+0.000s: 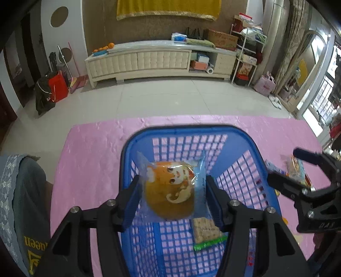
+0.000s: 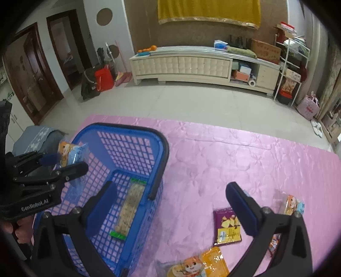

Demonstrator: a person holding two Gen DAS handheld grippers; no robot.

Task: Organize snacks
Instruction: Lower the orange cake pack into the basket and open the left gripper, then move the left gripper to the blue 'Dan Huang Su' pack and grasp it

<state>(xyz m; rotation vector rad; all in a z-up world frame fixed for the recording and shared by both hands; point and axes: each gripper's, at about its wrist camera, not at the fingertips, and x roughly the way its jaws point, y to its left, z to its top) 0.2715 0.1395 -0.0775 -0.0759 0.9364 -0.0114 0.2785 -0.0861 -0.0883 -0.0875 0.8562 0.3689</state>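
Jaws: left gripper (image 1: 173,192) is clamped on the sides of a cake packet (image 1: 172,189) held above the basket's open top; right gripper (image 2: 170,204) stands wide apart with nothing between its blue pads, just right of the basket.
Room: pale glossy floor tiles (image 2: 191,102) run beyond the basket to a long cream cabinet (image 2: 191,66) with quilted door fronts; a yellow fringed cloth (image 2: 208,10) hangs on the brown wall above it.
Surface: pink cloth (image 2: 213,159), shiny and crinkled with a faint embossed pattern, lies under the basket.
Basket: blue basket (image 2: 136,136), rigid plastic with a rounded rectangular rim and square-grid lattice walls and floor; a dark handle lies along its rim.
Held snack: the cake packet is clear, glossy film with pale blue crimped ends, round orange-brown cake inside, cartoon animal printed on top.
Inside basket: cracker sleeve (image 2: 129,209), long and narrow, clear wrap over tan squares with green ends, lies flat on the basket floor.
Right of basket: purple packet (image 2: 227,225), flat glossy rectangle; nearer the camera than it, an orange cartoon packet (image 2: 196,265); farther right, another cartoon packet (image 2: 293,204), partly behind the right finger.
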